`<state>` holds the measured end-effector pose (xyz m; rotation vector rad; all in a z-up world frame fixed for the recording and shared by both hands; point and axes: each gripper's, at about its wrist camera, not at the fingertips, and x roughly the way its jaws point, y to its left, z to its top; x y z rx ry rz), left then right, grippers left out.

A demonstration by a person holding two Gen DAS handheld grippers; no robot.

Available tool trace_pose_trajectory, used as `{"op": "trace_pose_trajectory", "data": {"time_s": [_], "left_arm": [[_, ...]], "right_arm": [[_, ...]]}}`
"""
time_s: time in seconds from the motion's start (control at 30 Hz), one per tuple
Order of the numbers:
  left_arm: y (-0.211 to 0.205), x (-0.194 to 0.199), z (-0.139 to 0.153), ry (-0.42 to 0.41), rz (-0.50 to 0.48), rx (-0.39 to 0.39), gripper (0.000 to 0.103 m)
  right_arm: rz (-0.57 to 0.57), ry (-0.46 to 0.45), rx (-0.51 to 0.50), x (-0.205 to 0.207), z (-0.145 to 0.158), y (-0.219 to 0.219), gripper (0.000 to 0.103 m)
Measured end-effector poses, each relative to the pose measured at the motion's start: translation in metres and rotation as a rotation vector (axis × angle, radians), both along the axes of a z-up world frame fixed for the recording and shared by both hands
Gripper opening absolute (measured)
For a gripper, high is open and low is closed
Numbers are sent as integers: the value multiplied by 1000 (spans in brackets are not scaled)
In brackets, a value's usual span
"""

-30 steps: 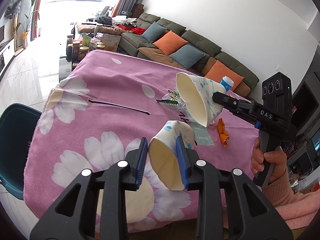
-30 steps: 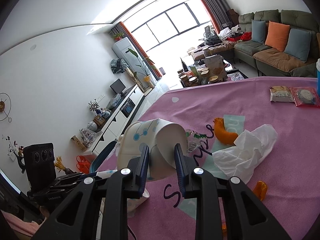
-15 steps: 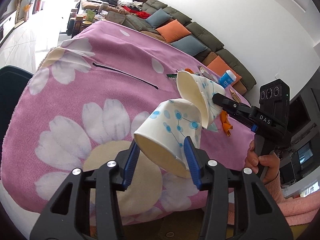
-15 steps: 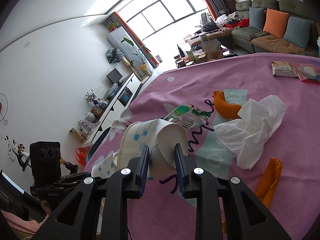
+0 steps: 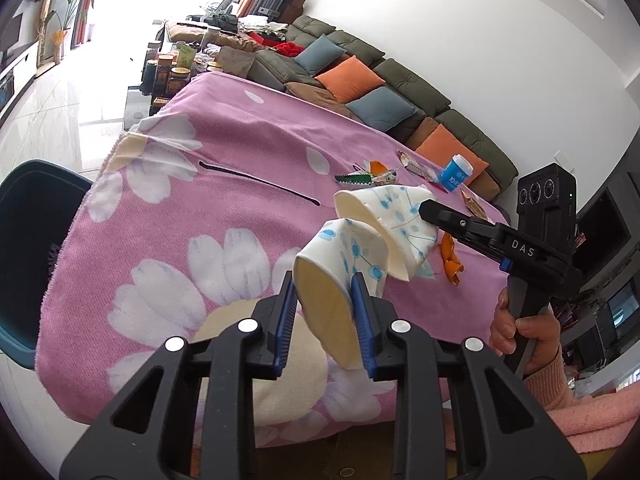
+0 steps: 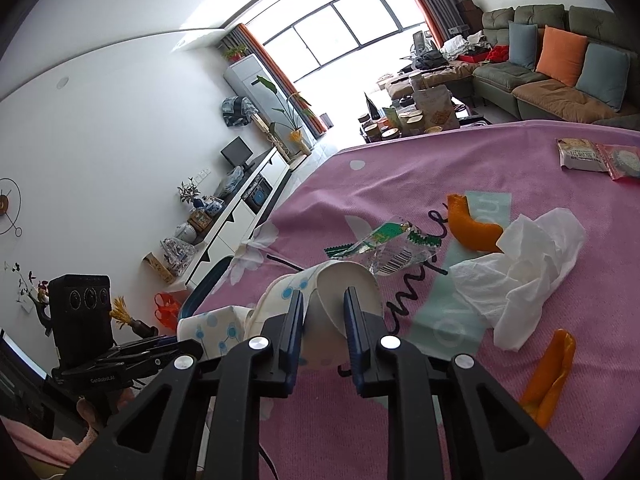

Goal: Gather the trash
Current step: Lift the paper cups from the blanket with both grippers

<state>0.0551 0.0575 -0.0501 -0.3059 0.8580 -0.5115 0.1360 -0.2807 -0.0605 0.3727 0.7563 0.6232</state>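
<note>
Two paper cups met nose to mouth above a pink floral tablecloth [image 5: 224, 208]. The left gripper [image 5: 325, 320], angled down w/ jaws just closing, pinched the squashed rim of the near cup [image 5: 340, 276]. The right gripper [image 6: 323, 322], also tilted down & closing, clamped the far cup [image 6: 340, 300], crushed nearly flat, a hand [image 5: 524, 336] round its handle. A tissue [image 6: 524, 272], peels & wrappers lay on the cloth.
</note>
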Motion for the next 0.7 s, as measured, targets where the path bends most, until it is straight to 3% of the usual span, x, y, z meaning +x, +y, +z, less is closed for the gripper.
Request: {"op": "trace_pose_trajectory", "data": {"time_s": [0.7], "left_arm": [[34,-9,25,-63,80,35,25]], "right_arm": [[18,-50,34,2,22,7,7]]}}
